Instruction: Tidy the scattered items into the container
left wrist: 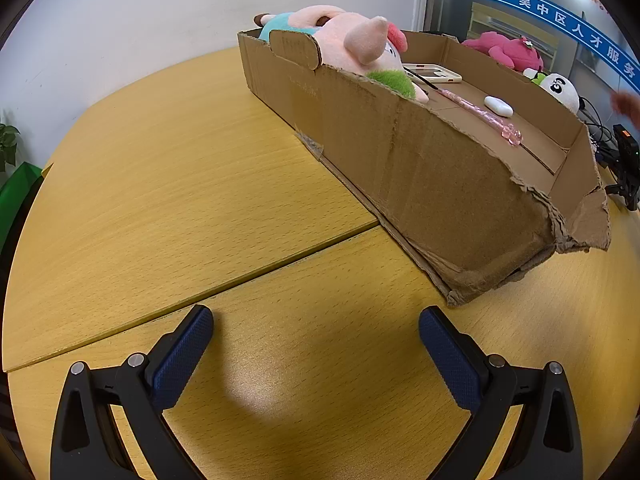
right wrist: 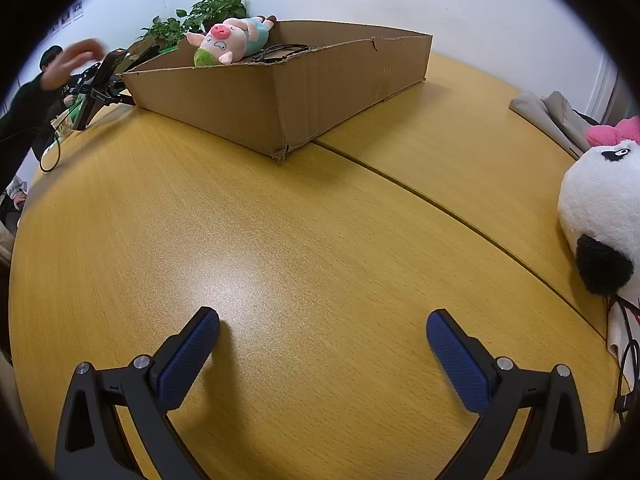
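Upper right of the left wrist view, a blue band (left wrist: 576, 24) reads "吴中区人才服务". The left gripper (left wrist: 316, 326) and right gripper (right wrist: 322, 328) both gape wide, holding nothing, above the wooden table (left wrist: 160, 184); the cardboard box (left wrist: 440, 184) shows no readable print.

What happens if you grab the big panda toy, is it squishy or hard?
Probably squishy: the panda plush looks thick and furry, so pads would likely sink in. It seems light for its bulk. Being rounded, it might roll or flop when pushed across the smooth table.

Open tongs (right wrist: 322, 334) over table (right wrist: 280, 240), pig plush (right wrist: 228, 42) in box (right wrist: 256, 108)
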A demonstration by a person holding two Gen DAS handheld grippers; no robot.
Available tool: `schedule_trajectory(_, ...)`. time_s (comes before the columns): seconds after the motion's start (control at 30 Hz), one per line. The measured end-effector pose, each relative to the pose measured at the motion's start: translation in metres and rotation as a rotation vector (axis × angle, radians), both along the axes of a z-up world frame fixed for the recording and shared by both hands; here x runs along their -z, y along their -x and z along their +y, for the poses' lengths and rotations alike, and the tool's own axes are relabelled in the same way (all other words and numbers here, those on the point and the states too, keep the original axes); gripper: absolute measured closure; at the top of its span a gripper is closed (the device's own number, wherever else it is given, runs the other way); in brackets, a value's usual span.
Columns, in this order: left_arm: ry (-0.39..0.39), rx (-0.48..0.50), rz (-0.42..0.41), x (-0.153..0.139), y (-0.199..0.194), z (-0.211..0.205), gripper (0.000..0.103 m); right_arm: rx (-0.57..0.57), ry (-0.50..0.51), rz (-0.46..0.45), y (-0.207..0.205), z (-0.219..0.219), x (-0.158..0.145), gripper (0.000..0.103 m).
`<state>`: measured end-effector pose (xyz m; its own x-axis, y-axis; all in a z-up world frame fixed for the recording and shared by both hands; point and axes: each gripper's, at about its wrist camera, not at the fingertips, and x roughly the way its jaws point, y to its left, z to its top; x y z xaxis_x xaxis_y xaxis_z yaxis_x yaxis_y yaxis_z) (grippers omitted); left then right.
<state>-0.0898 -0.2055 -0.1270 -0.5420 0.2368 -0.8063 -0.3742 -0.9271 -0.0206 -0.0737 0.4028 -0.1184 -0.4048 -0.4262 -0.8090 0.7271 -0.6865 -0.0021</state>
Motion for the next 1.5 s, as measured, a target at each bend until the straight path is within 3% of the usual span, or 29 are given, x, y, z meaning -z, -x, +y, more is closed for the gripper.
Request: schedule_trajectory(1.5,0.002,-0.004,0.004,0.0015,0.0032,0.0020,0.000,0.000,-0.003,0.001,0.0012,-0.0006,0.0000,0.000)
